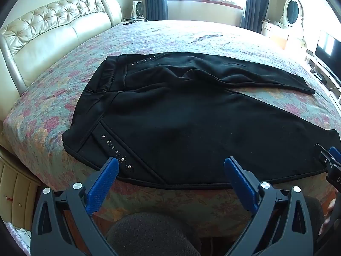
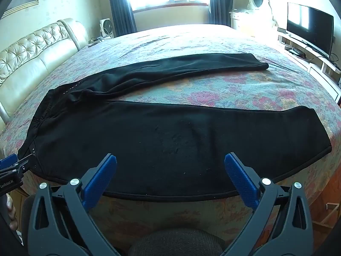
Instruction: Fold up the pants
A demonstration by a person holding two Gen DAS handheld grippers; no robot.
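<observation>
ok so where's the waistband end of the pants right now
In both views the waistband lies at the left, toward the tufted headboard, with the legs running right across the floral bedspread.

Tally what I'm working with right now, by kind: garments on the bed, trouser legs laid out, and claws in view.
Garments: 1, black fleece pants spread on the floral bedspread
Trouser legs: 2, near leg and far leg
Claws: 2, left claw and right claw, both open
Total: 5
</observation>
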